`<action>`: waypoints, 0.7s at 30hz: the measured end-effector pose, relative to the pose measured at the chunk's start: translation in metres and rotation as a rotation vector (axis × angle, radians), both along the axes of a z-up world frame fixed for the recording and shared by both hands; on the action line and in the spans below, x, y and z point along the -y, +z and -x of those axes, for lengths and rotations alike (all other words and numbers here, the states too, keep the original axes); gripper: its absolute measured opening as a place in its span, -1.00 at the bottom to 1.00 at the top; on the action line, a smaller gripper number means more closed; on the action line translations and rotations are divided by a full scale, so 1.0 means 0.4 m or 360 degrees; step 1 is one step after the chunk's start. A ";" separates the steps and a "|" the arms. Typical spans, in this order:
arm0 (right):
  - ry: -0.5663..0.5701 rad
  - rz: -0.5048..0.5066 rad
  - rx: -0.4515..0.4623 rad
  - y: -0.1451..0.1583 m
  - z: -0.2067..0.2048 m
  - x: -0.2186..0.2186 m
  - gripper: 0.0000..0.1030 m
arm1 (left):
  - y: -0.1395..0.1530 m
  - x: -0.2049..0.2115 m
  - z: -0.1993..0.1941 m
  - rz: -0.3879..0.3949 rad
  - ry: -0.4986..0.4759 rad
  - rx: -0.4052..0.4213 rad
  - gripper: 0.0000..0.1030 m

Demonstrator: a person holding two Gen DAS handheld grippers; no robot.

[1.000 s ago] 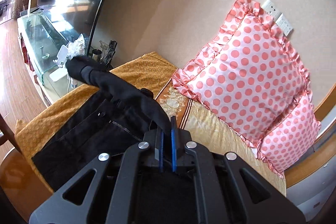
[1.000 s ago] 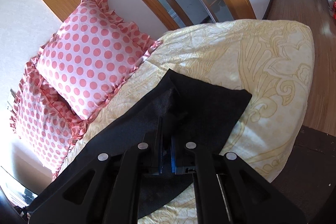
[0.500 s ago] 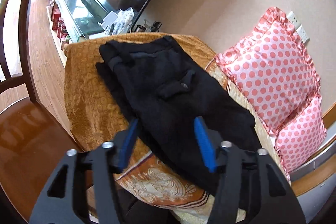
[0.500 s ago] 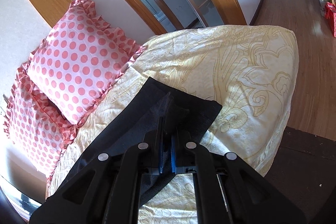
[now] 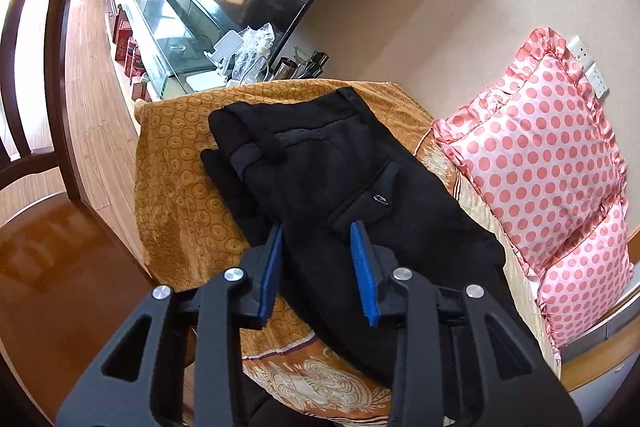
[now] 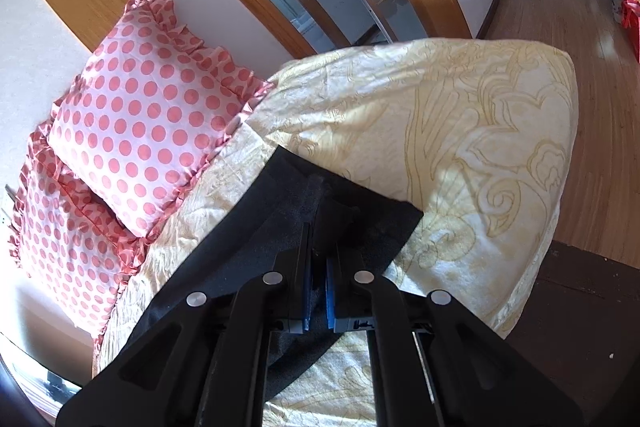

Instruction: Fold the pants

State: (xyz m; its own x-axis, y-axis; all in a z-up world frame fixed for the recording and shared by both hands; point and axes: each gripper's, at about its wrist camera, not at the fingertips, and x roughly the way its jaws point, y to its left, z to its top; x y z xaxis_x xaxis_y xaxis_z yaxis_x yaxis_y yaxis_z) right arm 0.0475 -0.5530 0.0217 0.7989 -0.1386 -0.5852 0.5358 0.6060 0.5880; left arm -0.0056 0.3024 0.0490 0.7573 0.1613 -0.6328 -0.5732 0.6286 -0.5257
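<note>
Black pants (image 5: 320,163) lie lengthwise on the sofa, folded in half with one leg over the other, waistband at the far end and a back pocket facing up. My left gripper (image 5: 316,247) is open and empty, held above the pants near the thigh. In the right wrist view the leg end of the pants (image 6: 360,227) lies on the cream cover. My right gripper (image 6: 318,267) is shut on a raised pinch of the pants near the hem.
Two pink polka-dot pillows (image 5: 536,155) lean on the wall behind the pants, also in the right wrist view (image 6: 140,115). An orange cloth (image 5: 176,163) covers the sofa's left end. A glass TV stand (image 5: 168,23) and wooden floor (image 6: 592,67) lie beyond.
My left gripper let go of the waistband, opened and pulled back; the pants top now lies flat. My right gripper stays shut on the leg end, which shifted slightly.
</note>
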 end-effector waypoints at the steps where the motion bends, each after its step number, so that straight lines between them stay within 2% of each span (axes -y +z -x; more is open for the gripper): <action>1: -0.0013 0.0014 -0.0008 0.006 0.002 0.001 -0.92 | 0.000 -0.001 0.003 0.0004 -0.0003 0.0001 -0.37; 4: -0.0018 0.0019 -0.0074 -0.010 0.005 0.002 -0.92 | -0.003 -0.002 0.006 -0.0017 -0.0015 -0.0017 -0.40; 6: -0.0024 -0.0006 -0.0083 -0.024 0.014 0.004 -0.92 | -0.004 -0.005 0.005 -0.0046 -0.0018 -0.0038 -0.48; 8: -0.0028 -0.0031 -0.0082 -0.035 0.016 0.010 -0.92 | -0.006 -0.016 0.004 -0.0064 -0.0019 -0.0060 -0.64; 11: -0.0031 -0.0039 -0.0086 -0.035 0.013 0.014 -0.92 | -0.007 -0.035 0.005 -0.0075 -0.0015 -0.0071 -0.70; 18: 0.0062 0.0237 0.0033 0.079 -0.014 -0.002 -0.92 | -0.014 -0.034 0.000 -0.0124 -0.0045 -0.0115 -0.76; 20: 0.0070 0.0351 -0.0153 0.067 -0.039 -0.013 -0.92 | -0.018 -0.033 -0.001 -0.0111 -0.0054 -0.0111 -0.76; 21: 0.0071 0.0319 -0.0229 0.041 -0.041 -0.008 -0.92 | -0.019 -0.032 0.000 -0.0112 -0.0054 -0.0110 -0.76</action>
